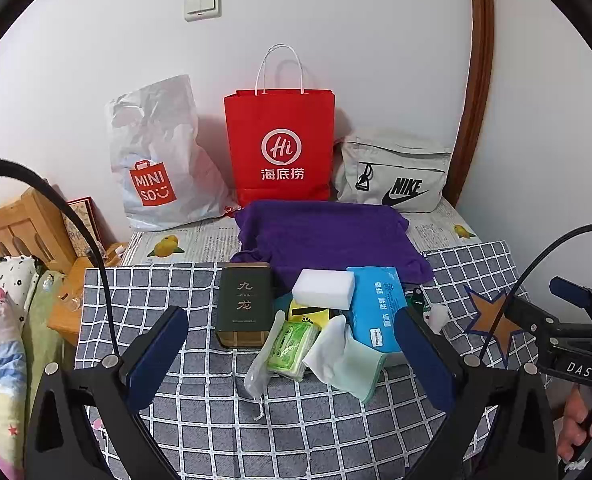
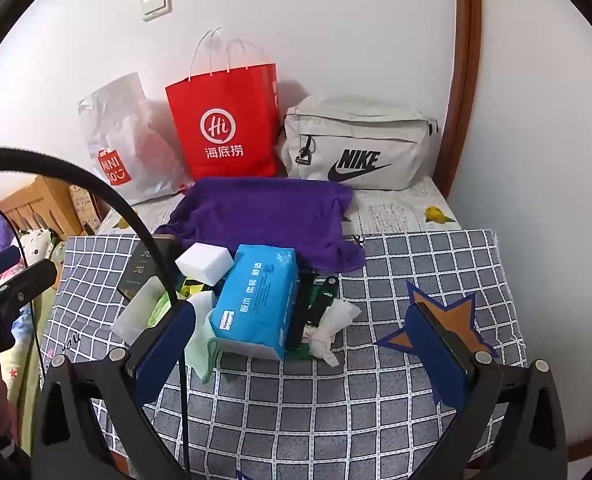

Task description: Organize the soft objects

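Both grippers hover over the checked cloth on the table (image 1: 199,408) with nothing held: the left gripper (image 1: 291,356) has its fingers spread wide at the lower part of its view, and the right gripper (image 2: 304,354) likewise stands fully apart. The soft things sit heaped at the centre of both frames: a white sponge (image 1: 323,288), a blue tissue pack (image 2: 257,296), a green wipes pack (image 1: 291,350), a pale green cloth (image 1: 356,360), a crumpled white tissue (image 2: 330,326), and a purple towel (image 1: 328,236) behind them. The main risk, as I judge it, is the crowding. The dark tin box (image 1: 243,306) stands touching the pile at its left, so fingers closing on the wipes could knock or catch that hard box instead. The pale cloth lies partly under the tissue pack, so pulling it could drag the pack along. The limp clear plastic bag (image 1: 259,360) may slip from a grasp. The red paper bag (image 1: 279,144) at the upper centre stands upright and could tip if bumped.
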`<state>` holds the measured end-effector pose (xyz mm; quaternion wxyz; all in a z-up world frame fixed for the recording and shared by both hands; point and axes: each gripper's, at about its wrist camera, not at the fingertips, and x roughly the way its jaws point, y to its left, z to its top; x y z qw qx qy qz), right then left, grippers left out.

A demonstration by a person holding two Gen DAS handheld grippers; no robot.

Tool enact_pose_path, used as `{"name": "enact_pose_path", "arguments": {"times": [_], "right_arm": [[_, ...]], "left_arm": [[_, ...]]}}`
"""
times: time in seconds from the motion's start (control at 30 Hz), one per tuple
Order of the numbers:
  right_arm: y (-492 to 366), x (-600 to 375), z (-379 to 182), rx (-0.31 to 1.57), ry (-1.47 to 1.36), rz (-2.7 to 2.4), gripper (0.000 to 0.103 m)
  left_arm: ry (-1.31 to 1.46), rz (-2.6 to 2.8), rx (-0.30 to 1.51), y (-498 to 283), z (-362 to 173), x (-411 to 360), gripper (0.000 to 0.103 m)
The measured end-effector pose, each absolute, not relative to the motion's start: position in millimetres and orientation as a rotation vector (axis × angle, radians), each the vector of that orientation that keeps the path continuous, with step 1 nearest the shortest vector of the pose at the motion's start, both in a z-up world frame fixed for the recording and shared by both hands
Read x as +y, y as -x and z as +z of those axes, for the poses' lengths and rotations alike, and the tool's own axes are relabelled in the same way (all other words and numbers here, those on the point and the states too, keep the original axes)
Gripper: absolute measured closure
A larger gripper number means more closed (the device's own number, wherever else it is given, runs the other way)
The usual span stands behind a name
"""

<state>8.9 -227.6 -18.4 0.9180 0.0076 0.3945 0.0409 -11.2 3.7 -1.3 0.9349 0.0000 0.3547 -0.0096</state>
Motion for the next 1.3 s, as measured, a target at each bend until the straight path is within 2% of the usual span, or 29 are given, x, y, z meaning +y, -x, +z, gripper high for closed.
{"name": "enact_pose_path", "arguments": {"times": [1.3], "right_arm": [[-6.2, -219.2, -13.9, 0.794, 0.009, 0.099, 0.0]], "left_arm": [[-0.004, -0.011, 0.739, 4.7, -3.9, 9.1, 0.0]]}}
